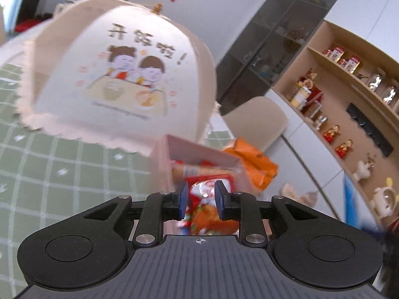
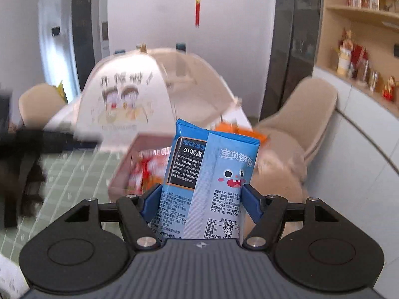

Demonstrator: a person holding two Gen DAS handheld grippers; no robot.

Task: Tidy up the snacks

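Both tools carry snacks toward the pink box

The left tool (image 1: 200,200) is clenched on a red snack packet (image 1: 203,208); the right tool (image 2: 200,203) grips a blue seaweed packet (image 2: 212,179). The pink box (image 1: 199,153) sits just ahead of both, already holding red packets. A packet could slip if the thin wrapper slides. The big food cover (image 1: 119,74) stands behind the box on the green checked worktop (image 1: 49,169), and an orange packet (image 1: 251,162) crowds the box's far side.

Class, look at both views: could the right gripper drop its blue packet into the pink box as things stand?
Probably yes. The right gripper holds the blue foil snack packet, and the open-topped pink cardboard box lies just ahead with nothing between. Red snacks already fill part of it.
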